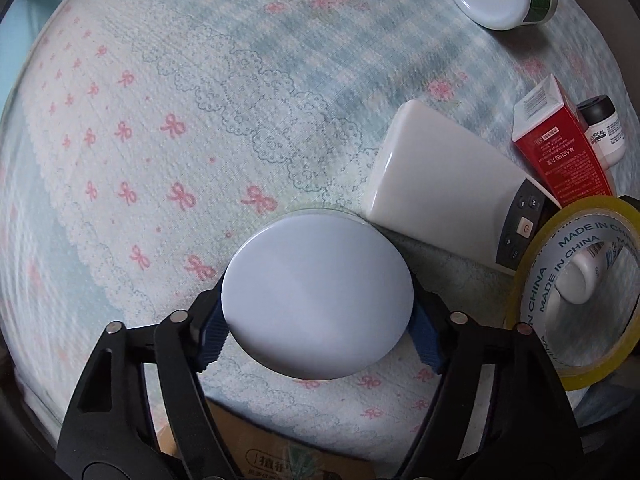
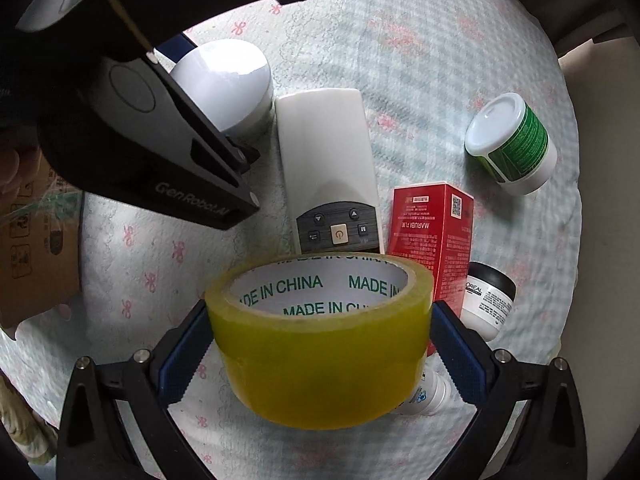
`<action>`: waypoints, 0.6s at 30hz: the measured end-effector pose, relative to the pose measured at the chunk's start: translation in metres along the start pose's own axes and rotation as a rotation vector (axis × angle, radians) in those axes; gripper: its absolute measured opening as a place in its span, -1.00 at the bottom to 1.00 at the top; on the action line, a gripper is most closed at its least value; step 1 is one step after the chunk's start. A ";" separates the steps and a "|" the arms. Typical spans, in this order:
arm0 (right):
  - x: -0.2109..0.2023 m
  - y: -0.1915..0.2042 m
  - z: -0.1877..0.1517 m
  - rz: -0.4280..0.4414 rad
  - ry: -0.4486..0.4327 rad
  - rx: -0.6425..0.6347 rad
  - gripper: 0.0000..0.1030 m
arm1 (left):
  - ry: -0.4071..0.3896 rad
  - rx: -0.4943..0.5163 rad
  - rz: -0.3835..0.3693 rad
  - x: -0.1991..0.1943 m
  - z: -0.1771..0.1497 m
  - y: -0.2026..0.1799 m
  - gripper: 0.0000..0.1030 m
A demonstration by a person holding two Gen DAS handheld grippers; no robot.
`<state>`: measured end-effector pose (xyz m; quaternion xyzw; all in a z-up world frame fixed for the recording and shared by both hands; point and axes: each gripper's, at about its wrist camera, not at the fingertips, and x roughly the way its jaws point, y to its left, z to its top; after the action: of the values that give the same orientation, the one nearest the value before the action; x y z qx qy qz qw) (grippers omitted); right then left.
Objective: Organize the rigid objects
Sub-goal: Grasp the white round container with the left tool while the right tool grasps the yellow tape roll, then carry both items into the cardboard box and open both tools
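My left gripper is shut on a round white-lidded jar, held just above the patterned cloth next to the white remote. The jar also shows in the right wrist view, with the left gripper's body in front of it. My right gripper is shut on a yellow tape roll, which stands to the near side of the remote. The tape roll also shows in the left wrist view.
A red box, a small L'Oreal jar, a green-labelled white jar and a small white bottle lie on the cloth-covered table. A cardboard box stands beside the table at left.
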<state>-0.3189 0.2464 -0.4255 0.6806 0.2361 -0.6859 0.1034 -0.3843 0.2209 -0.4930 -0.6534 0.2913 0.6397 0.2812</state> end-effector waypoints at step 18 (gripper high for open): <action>-0.034 -0.020 -0.016 0.034 -0.076 0.062 0.88 | -0.078 -0.110 -0.014 -0.044 -0.036 -0.011 0.31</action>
<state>-0.3119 0.2649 -0.3882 0.6607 0.1989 -0.7165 0.1027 -0.3525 0.2020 -0.4484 -0.6445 0.2401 0.6775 0.2606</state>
